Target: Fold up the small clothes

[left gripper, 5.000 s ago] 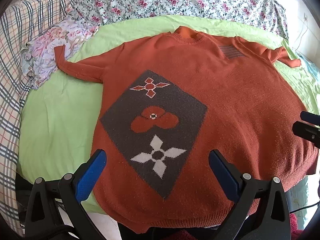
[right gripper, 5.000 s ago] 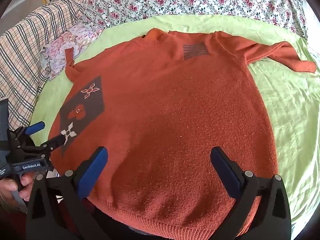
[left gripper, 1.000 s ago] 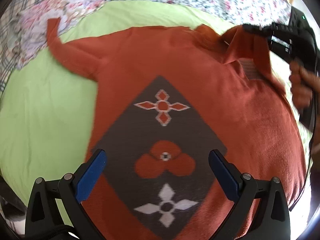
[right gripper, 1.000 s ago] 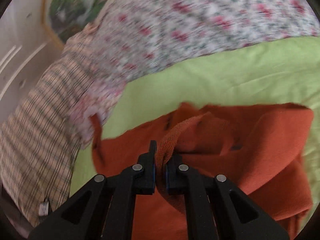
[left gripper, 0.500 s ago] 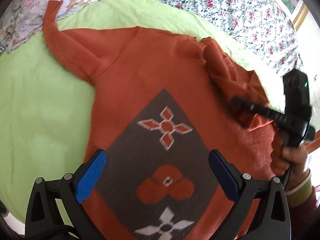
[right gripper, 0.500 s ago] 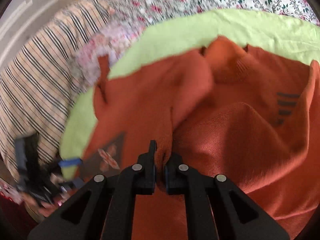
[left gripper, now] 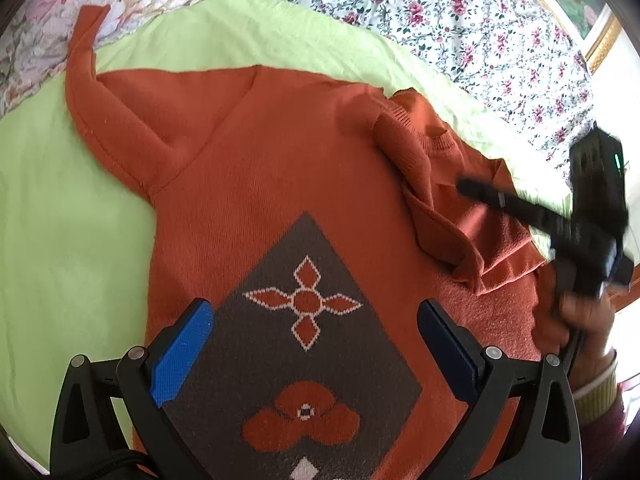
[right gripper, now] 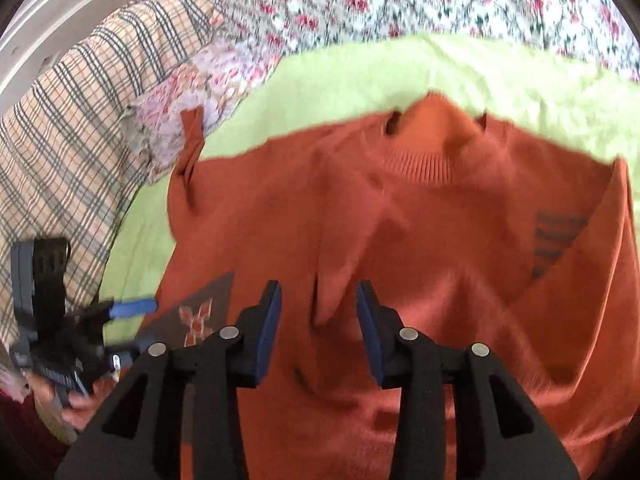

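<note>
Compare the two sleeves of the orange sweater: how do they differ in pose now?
The left sleeve lies stretched out flat over the green sheet, its cuff reaching the floral fabric. The right sleeve is folded inward and lies bunched on the sweater's body. Both are the same orange knit.

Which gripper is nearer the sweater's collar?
Right. The right gripper hangs open over the folded sleeve just below the collar; the left gripper sits farther down, open over the sweater's diamond pattern.
</note>
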Demonstrator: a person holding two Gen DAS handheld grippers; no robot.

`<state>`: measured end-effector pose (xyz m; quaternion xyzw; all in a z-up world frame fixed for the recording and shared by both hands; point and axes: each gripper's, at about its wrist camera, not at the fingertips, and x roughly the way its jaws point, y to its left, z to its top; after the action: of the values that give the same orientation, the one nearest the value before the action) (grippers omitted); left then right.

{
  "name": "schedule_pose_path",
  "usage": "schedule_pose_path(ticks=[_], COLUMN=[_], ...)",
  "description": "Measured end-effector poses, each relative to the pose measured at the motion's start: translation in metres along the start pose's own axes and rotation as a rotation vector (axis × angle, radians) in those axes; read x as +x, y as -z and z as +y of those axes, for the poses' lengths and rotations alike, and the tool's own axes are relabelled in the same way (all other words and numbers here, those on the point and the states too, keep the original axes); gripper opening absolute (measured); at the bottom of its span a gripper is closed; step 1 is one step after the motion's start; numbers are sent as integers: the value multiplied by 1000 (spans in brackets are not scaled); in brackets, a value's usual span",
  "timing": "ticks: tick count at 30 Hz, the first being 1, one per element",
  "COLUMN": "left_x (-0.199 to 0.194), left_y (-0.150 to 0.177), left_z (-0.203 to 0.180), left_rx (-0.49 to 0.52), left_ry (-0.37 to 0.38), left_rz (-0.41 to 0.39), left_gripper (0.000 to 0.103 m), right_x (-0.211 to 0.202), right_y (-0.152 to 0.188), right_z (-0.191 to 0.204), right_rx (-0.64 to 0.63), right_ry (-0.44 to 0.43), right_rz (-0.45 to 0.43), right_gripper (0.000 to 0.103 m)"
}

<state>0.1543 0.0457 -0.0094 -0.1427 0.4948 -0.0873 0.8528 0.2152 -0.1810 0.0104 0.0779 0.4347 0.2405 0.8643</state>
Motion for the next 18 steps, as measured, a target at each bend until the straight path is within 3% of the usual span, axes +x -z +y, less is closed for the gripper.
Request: schedule_pose_path(ticks=[4, 7, 8, 9, 10, 11, 12, 15, 17, 18], left_x=[1, -2, -3, -4, -6, -7, -7, -6, -5, -4], left_y=[7, 10, 11, 11, 11, 11, 11, 9, 8, 7], left_z=[2, 6, 7, 8, 10, 12, 14, 18, 20, 21], left_rx=[-3, -3, -2, -2, -3, -5, -10, -22, -26, -26], left_ry=[-5, -9, -11, -15, -17, -16, -14, -8, 1, 6], left_rz=[16, 18, 14, 12, 9, 6, 4, 5, 0, -6], left_gripper=[102, 102, 102, 102, 102, 102, 102, 102, 102, 102], right_x=[24, 53, 63, 71, 80, 81, 79, 67, 62, 63], right_y=[-35, -54, -58, -60, -61, -61, -62, -59, -57, -57], right_z=[-6, -13, -17, -19, -21, -22, -17, 14, 33, 39], right_rx=[-25, -46, -52, -53, -53, -52, -62, -146, -187, -203], right_ry=[40, 71, 83, 88, 80, 59, 0, -303, -434, -439], right_rz=[-5, 35, 61, 91, 133, 140, 127, 60, 36, 36], right_gripper=[63, 65, 62, 31, 9, 9, 9, 9, 9, 9])
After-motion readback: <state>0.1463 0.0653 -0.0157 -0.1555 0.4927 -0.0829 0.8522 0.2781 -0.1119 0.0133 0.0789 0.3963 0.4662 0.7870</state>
